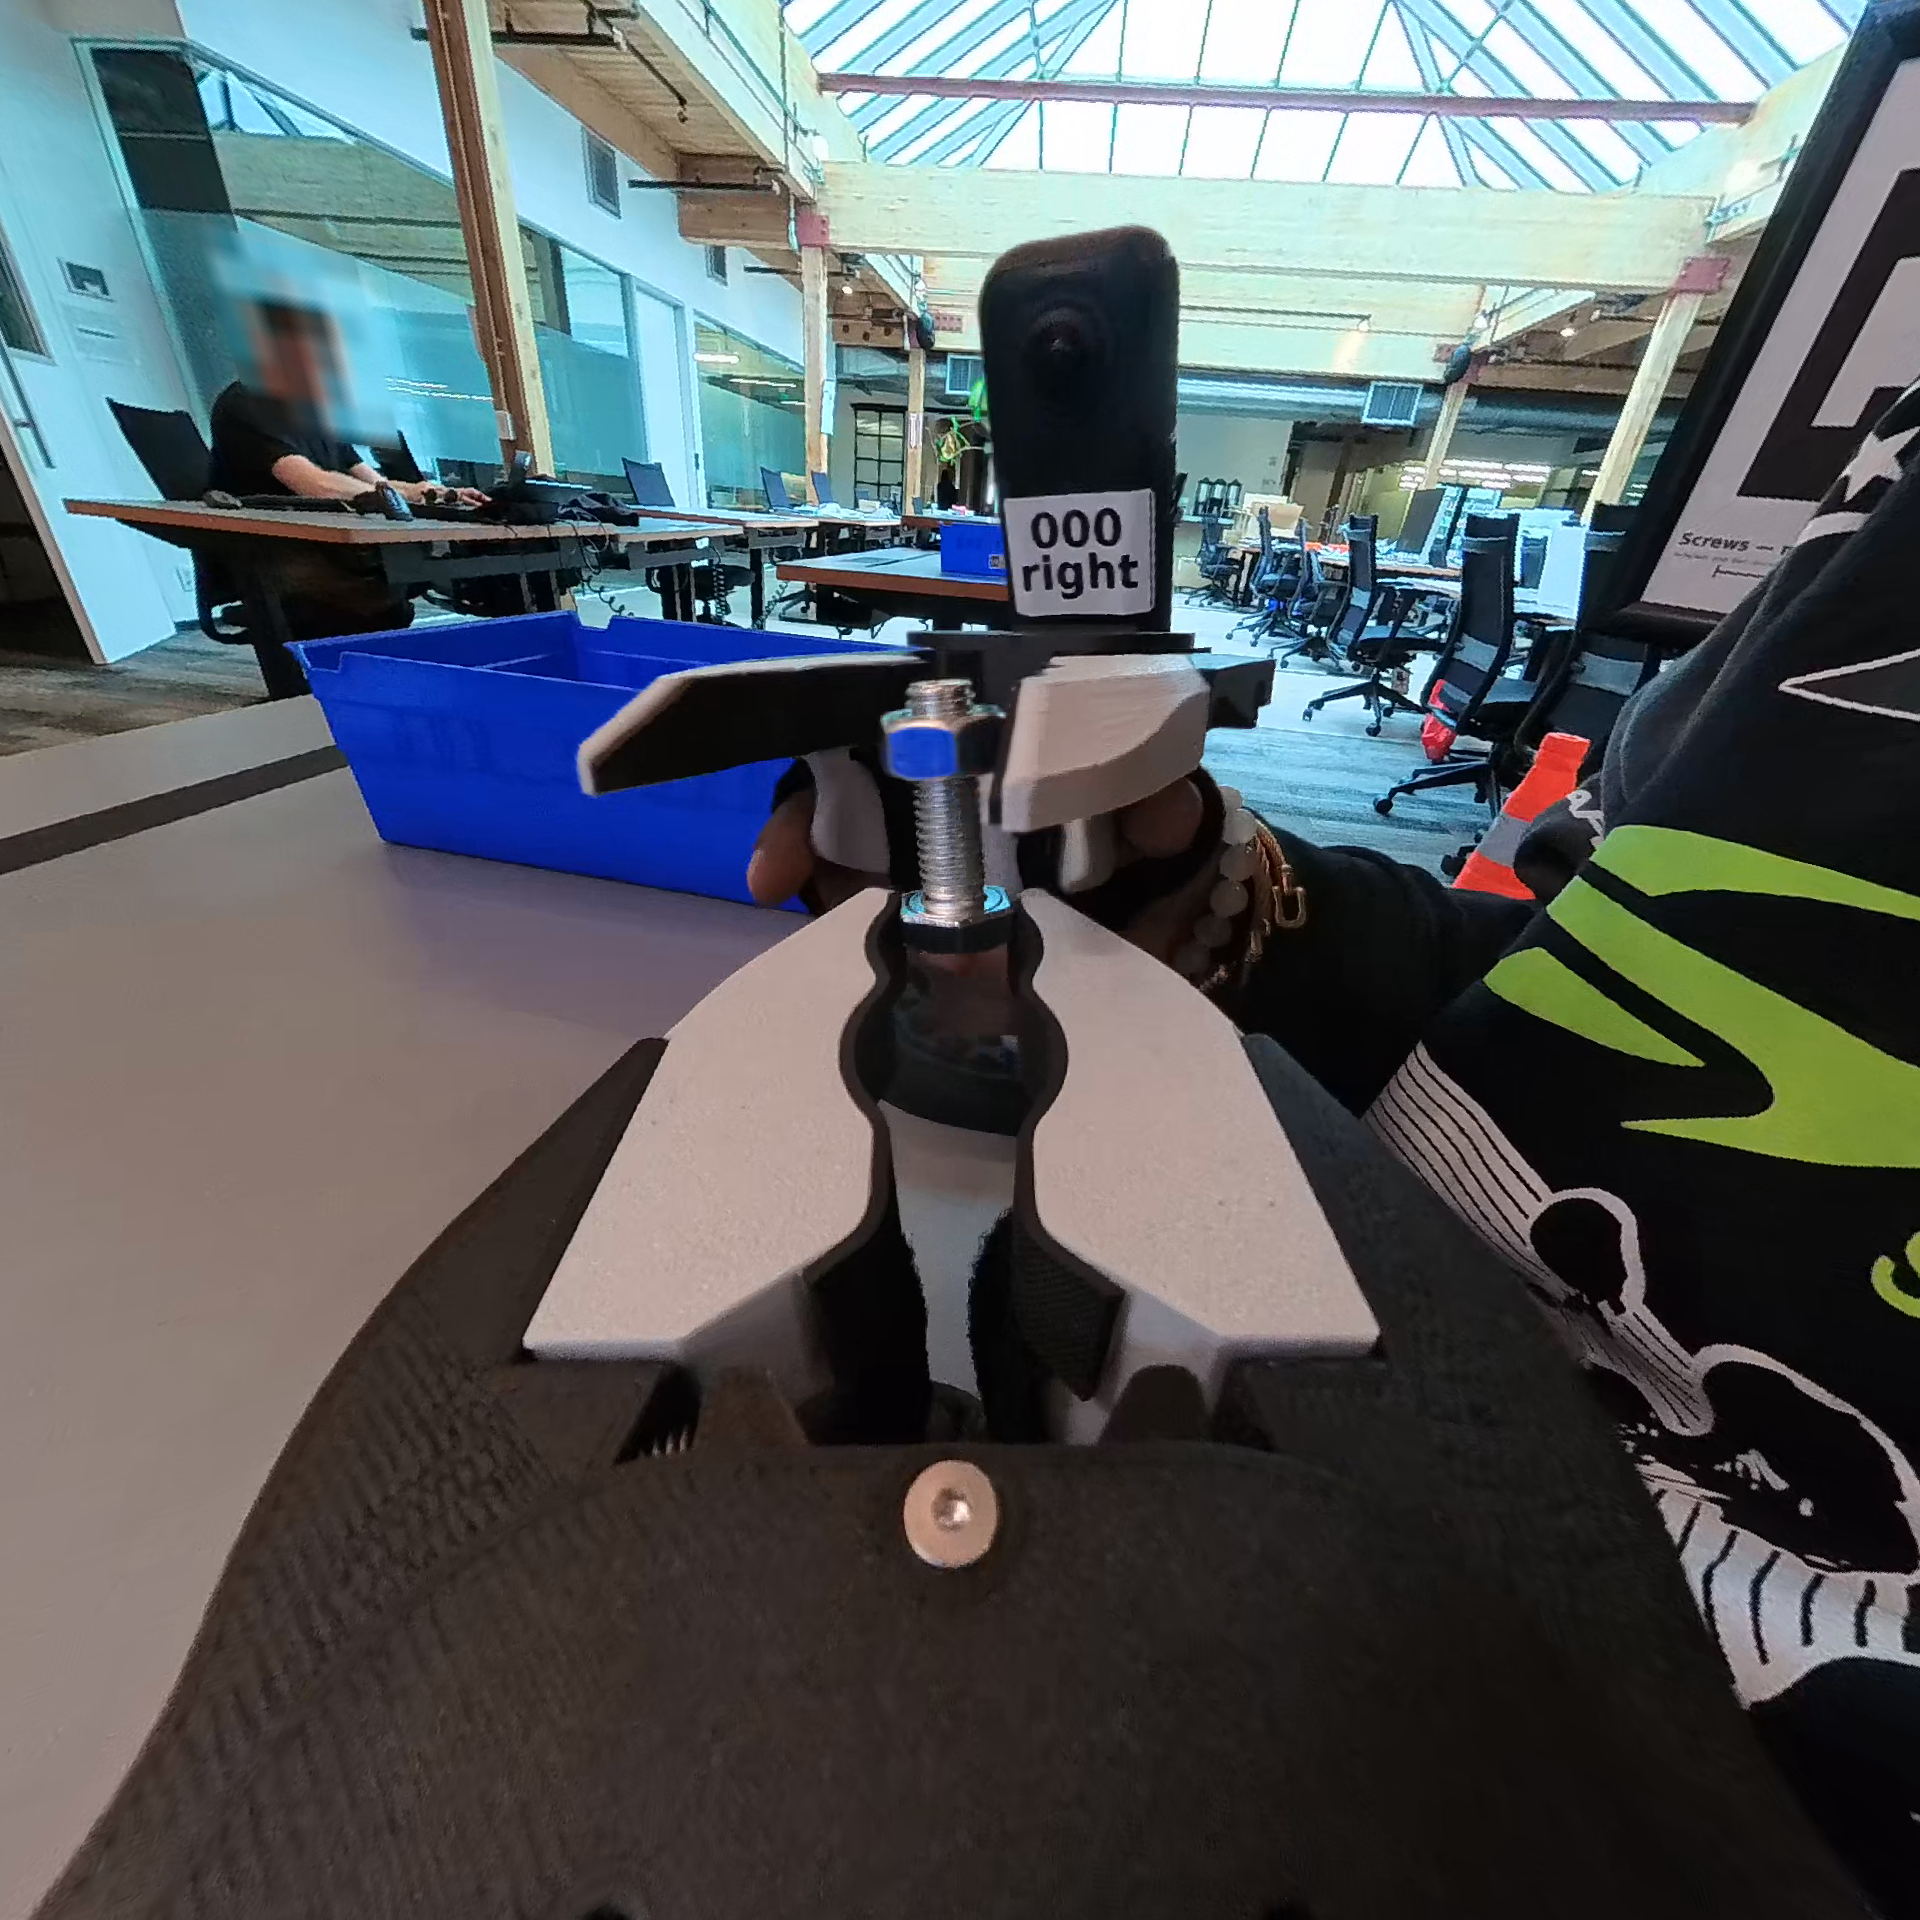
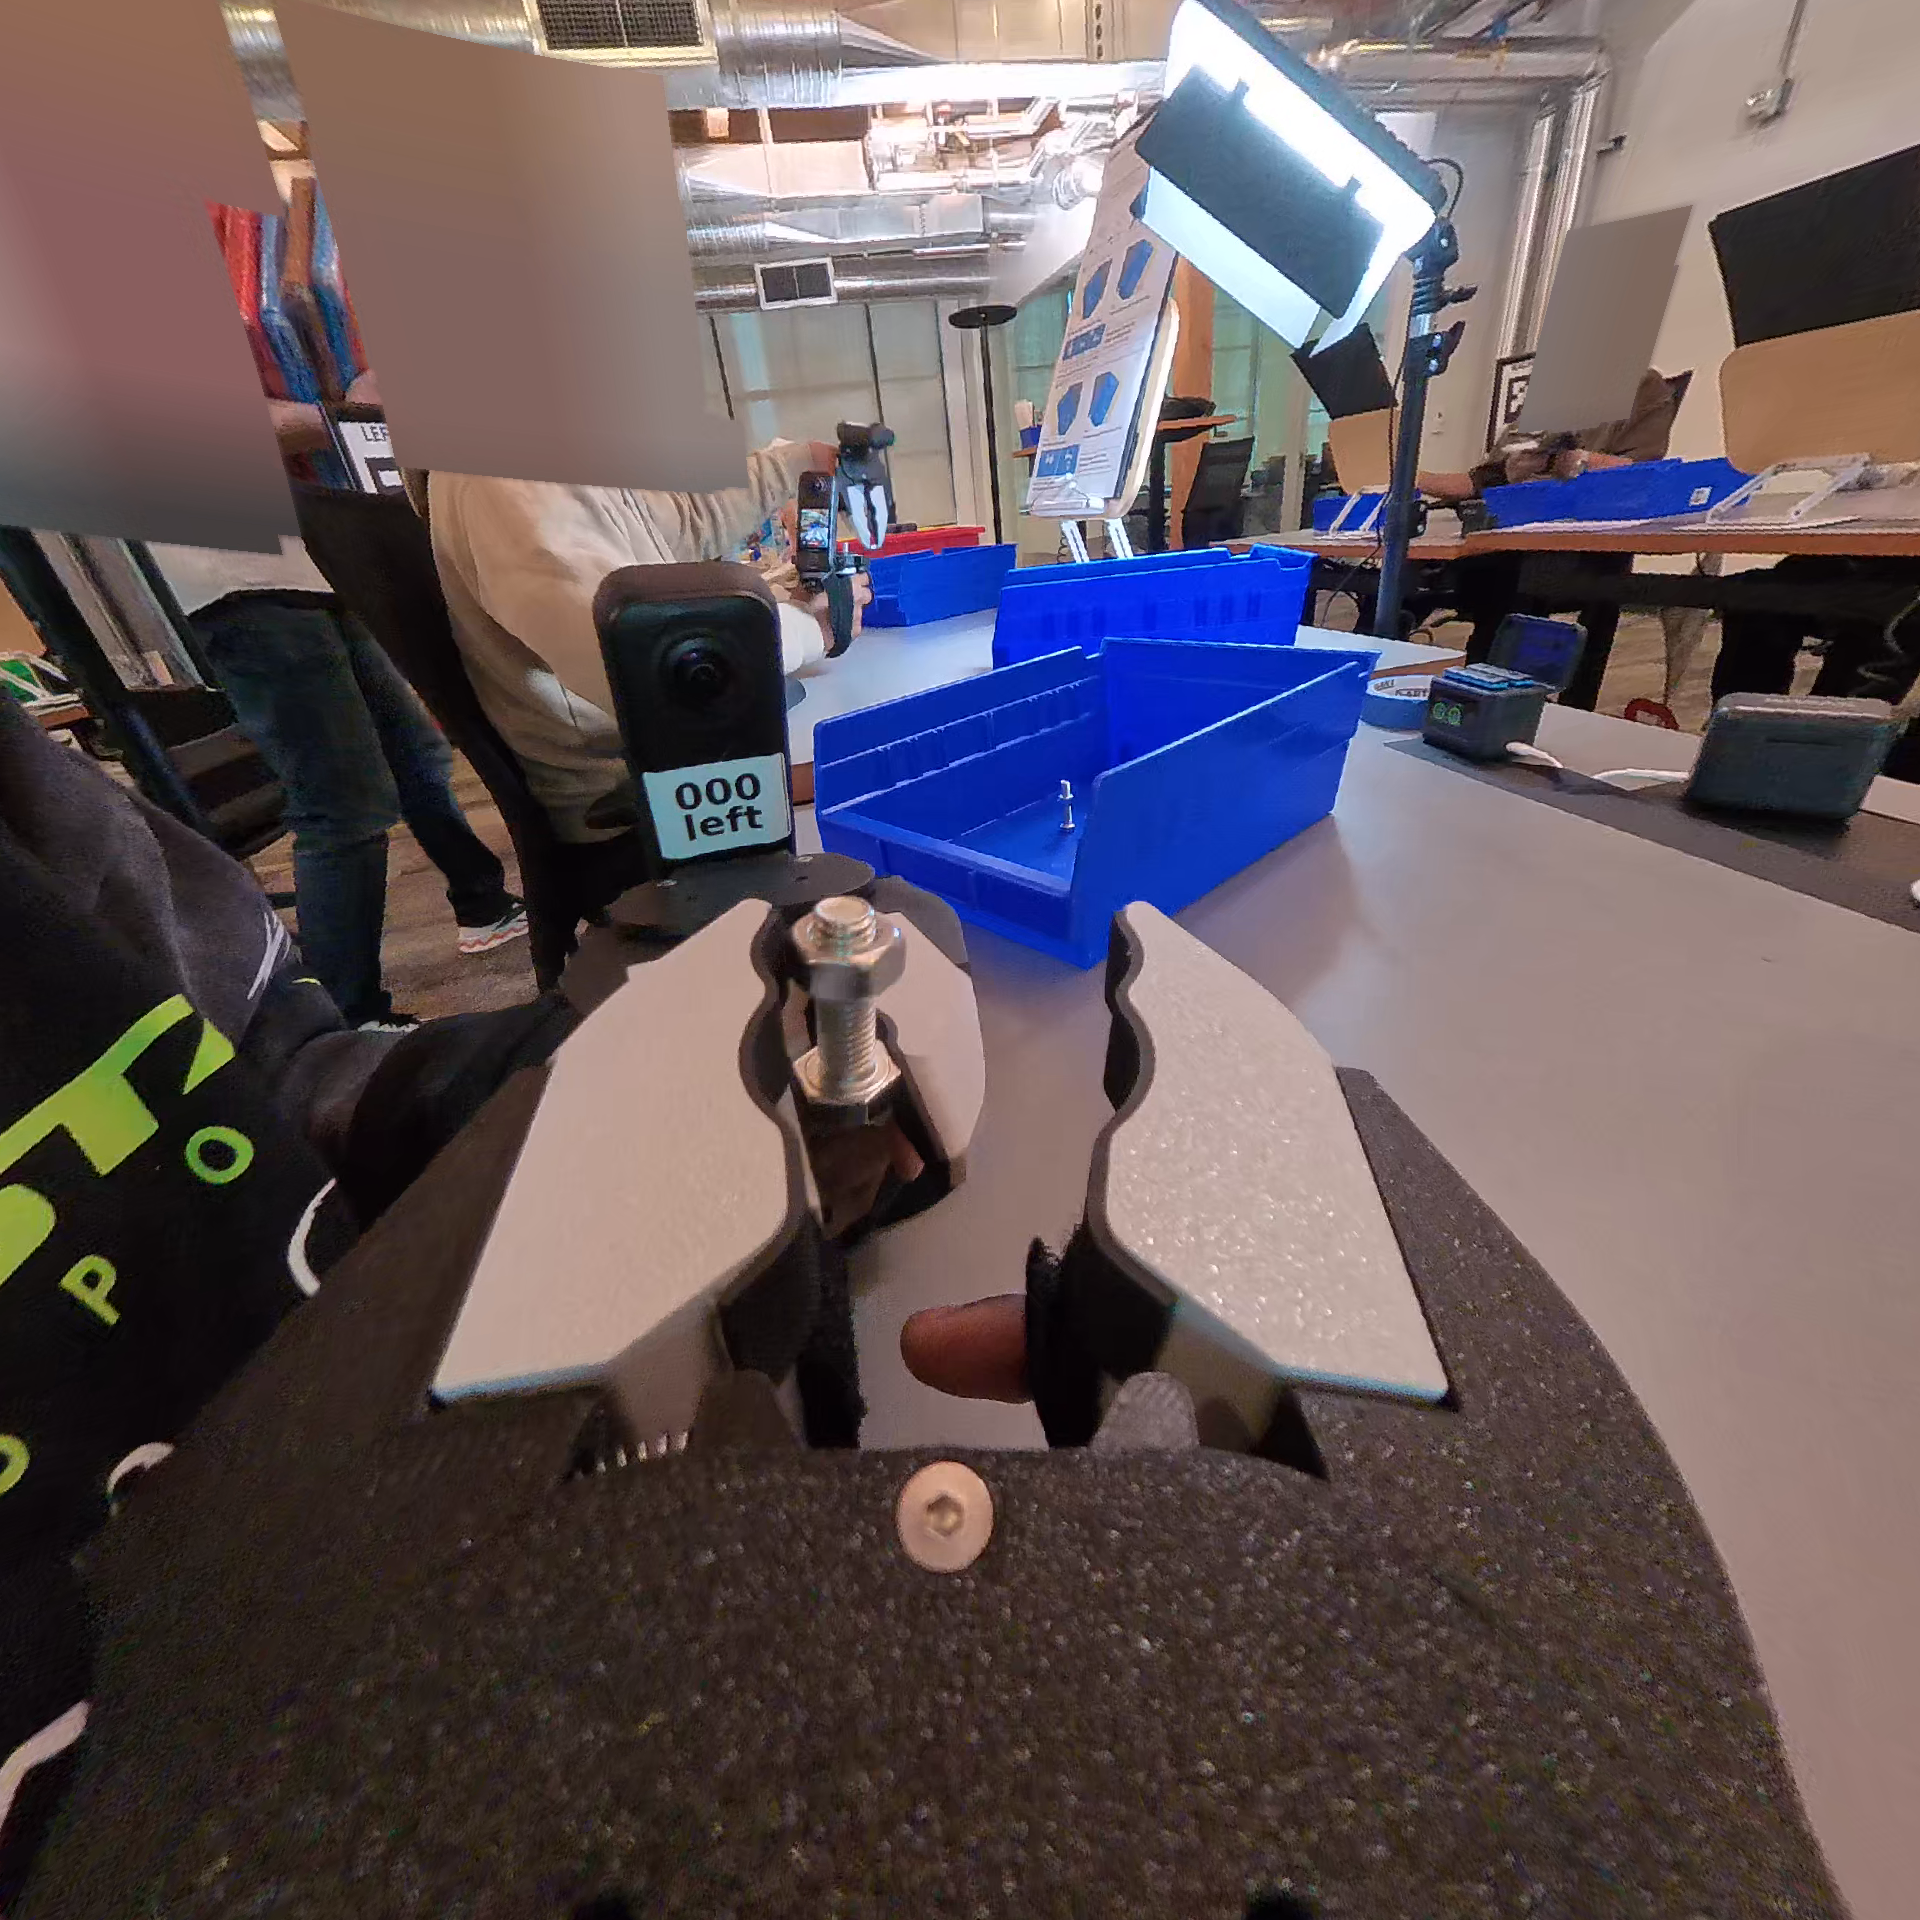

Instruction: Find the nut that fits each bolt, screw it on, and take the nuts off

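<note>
1. The left tongs (image 1: 951,925) fill the near field of the left wrist view; their two white fingers (image 1: 748,1091) are clenched on the hexagonal head of a steel bolt (image 1: 948,842), which stands upright with its threaded end pointing up.
2. A steel nut (image 1: 928,740) sits threaded near the top of the bolt, with a few threads showing above it.
3. The right tongs (image 2: 940,997) are released: their fingers stand wide apart. One finger (image 2: 665,1122) lies just beside the bolt and nut; the other finger (image 2: 1236,1153) stands well apart from them.
4. In the left wrist view, one white finger of the right tongs sits against the nut's side, while the other, dark-faced finger angles away from it. Whether the near finger touches the nut cannot be told.
5. A blue bin (image 2: 1226,790) rests on the grey table (image 2: 1558,1039) beyond the tongs, toward the far edge. A small bolt (image 2: 1066,805) stands upright on the bin's floor.
</note>
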A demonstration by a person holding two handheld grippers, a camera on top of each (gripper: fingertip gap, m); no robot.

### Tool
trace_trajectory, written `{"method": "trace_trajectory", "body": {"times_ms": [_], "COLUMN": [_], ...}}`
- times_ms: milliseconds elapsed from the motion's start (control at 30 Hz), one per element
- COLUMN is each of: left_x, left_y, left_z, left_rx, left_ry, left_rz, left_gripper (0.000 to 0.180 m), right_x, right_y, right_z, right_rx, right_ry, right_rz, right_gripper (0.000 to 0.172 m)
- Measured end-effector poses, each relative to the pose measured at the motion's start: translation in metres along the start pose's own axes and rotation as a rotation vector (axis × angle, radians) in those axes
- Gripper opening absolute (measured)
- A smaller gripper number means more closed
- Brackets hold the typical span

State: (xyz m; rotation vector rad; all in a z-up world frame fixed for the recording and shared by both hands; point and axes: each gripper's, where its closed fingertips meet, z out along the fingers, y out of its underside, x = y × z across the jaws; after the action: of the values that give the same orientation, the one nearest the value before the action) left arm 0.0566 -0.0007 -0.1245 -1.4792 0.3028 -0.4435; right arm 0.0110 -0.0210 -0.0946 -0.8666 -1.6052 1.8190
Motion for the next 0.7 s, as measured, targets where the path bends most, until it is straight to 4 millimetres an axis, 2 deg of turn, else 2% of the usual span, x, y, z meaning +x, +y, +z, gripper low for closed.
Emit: {"method": "trace_trajectory", "body": {"times_ms": [133,233,333,433,567,700], "left_x": [-0.002,-0.001,-0.002,-0.003,-0.004,-0.003], "left_y": [-0.003,-0.005,-0.004,-0.004,-0.003,0.0], "left_z": [-0.002,-0.003,-0.002,-0.002,-0.002,-0.001], "left_rx": [0.02,0.035,0.025,0.025,0.021,0.005], "left_ry": [-0.008,0.002,-0.004,-0.009,-0.016,-0.021], "left_rz": [-0.017,-0.019,-0.017,-0.018,-0.018,-0.002], "left_gripper": [0.018,0.018,0.018,0.018,0.018,0.018], "right_x": [0.003,0.016,0.022,0.016,0.003,-0.005], "right_y": [-0.004,-0.006,-0.005,-0.005,-0.004,-0.001], "right_z": [-0.017,-0.031,-0.041,-0.039,-0.025,-0.002], "right_rx": [0.028,0.055,0.063,0.064,0.047,0.012], "right_ry": [0.012,0.085,0.109,0.072,0.01,-0.014], "right_rz": [-0.004,0.004,0.012,0.015,0.017,-0.008], "right_gripper": [0.053,0.026,0.022,0.036,0.06,0.067]}}
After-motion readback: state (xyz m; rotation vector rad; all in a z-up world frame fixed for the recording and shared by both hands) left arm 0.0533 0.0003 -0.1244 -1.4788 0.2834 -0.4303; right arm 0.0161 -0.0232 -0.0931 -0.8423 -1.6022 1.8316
